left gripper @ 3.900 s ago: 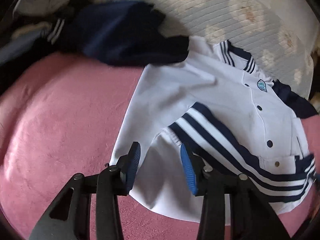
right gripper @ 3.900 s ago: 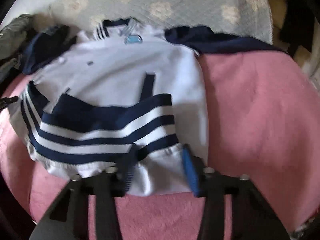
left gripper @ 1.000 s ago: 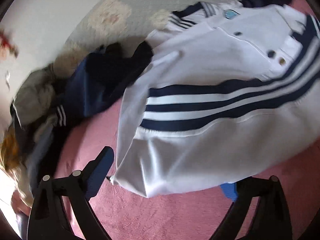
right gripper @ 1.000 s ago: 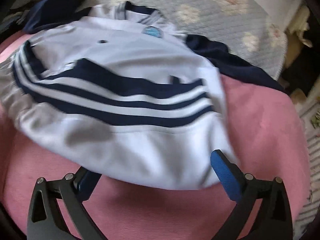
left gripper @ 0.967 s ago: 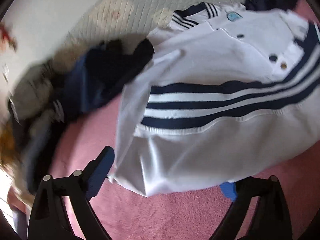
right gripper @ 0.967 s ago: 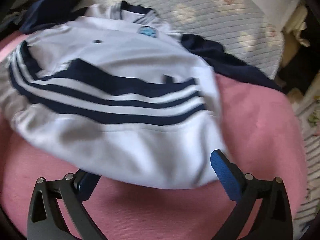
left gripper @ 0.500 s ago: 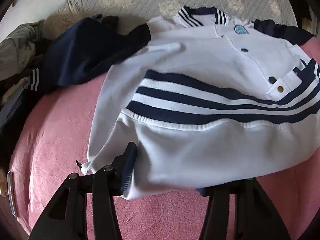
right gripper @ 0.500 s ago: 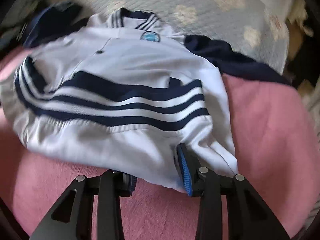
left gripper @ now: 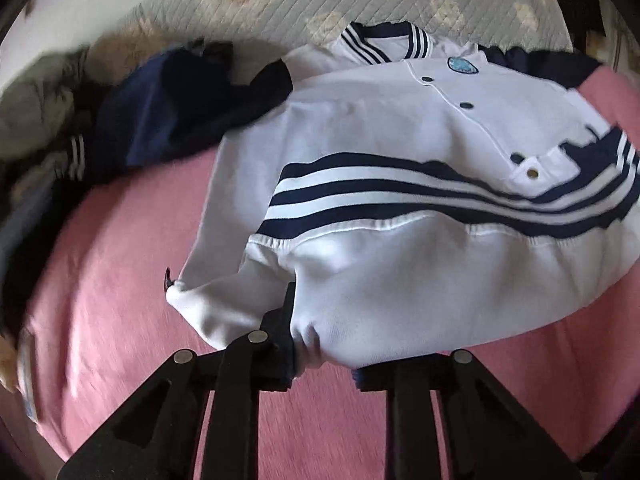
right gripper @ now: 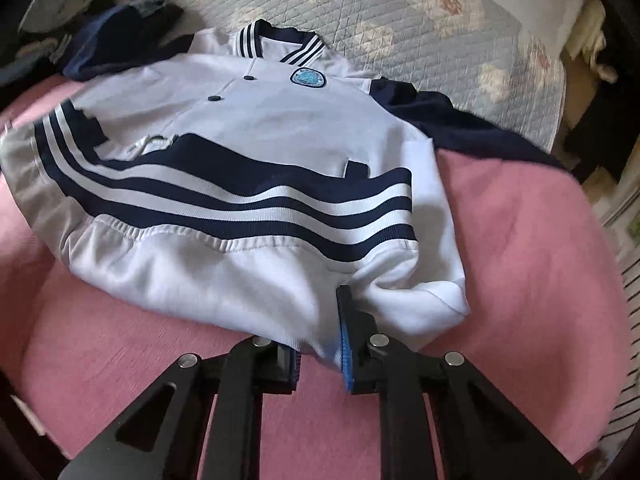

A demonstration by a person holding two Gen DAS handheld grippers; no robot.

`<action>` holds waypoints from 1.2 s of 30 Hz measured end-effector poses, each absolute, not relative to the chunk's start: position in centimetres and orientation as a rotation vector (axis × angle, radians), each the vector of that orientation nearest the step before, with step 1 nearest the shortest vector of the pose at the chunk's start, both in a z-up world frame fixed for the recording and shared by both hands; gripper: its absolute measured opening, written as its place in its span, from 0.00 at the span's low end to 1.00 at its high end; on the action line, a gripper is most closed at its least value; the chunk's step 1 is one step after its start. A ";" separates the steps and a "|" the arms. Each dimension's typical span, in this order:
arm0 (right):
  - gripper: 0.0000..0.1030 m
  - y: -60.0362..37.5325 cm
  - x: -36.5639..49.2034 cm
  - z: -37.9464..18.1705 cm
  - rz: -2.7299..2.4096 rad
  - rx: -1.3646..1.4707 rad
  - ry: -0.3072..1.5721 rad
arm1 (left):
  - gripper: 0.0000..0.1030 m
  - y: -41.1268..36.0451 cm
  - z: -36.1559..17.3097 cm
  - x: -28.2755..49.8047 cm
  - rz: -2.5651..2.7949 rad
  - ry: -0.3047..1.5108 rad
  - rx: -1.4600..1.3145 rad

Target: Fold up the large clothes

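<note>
Within the last second both grippers had gone from spread wide around the near fold of the white jacket (left gripper: 400, 128) to pinching it. The jaws of the left gripper (left gripper: 324, 344) had just been closing, and the folded white edge now bunched and puckered between them, one jaw half buried under the cloth. The jaws of the right gripper (right gripper: 320, 344) had likewise just been closing, and white fabric was squeezed against the blue pad (right gripper: 345, 354), gathered into creases running out from the grip. With both near corners clamped, the jacket seemed ready to be lifted and carried over for the next fold, away from the jaws and toward the collar.

The jacket lay directly ahead of both pairs of jaws on the pink blanket (right gripper: 520, 240), its hem already doubled up so the navy and white striped band (right gripper: 240, 200) crossed the middle. Farther from the jaws sat the striped collar (right gripper: 280, 44), a blue badge (right gripper: 307, 77) and dark snaps. A navy sleeve (left gripper: 172, 112) trailed off beyond the left jaws onto the quilted bedspread (left gripper: 280, 0).
</note>
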State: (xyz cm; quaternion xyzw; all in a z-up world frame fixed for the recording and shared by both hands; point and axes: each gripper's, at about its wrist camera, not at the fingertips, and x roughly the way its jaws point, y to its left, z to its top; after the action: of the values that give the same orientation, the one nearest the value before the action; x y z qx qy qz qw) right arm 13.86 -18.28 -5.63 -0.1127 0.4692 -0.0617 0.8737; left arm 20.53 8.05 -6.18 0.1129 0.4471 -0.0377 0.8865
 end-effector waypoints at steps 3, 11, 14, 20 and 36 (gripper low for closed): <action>0.15 -16.1 11.2 -5.2 -0.132 -0.319 0.983 | 0.19 8.5 -5.6 18.2 -0.075 0.908 0.192; 0.16 -19.0 10.8 -4.1 -0.083 -0.147 1.039 | 0.23 8.4 -5.0 16.5 -0.111 0.969 0.169; 0.19 -20.1 12.6 -4.1 -0.070 -0.086 1.088 | 0.28 9.0 -5.0 18.3 -0.096 1.016 0.167; 0.25 -21.9 16.0 -0.7 -0.024 0.019 1.043 | 0.28 10.0 -3.2 23.3 -0.141 1.076 0.131; 0.79 -25.8 26.5 -0.3 -0.160 0.013 0.810 | 0.72 12.1 -1.6 32.9 -0.150 0.842 0.001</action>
State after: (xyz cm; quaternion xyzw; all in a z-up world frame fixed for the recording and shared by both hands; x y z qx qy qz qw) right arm 26.55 -25.83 -0.30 0.0065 0.3938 -0.0777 0.9159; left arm 32.89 12.12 -1.61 0.0006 0.4081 -0.0725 0.9100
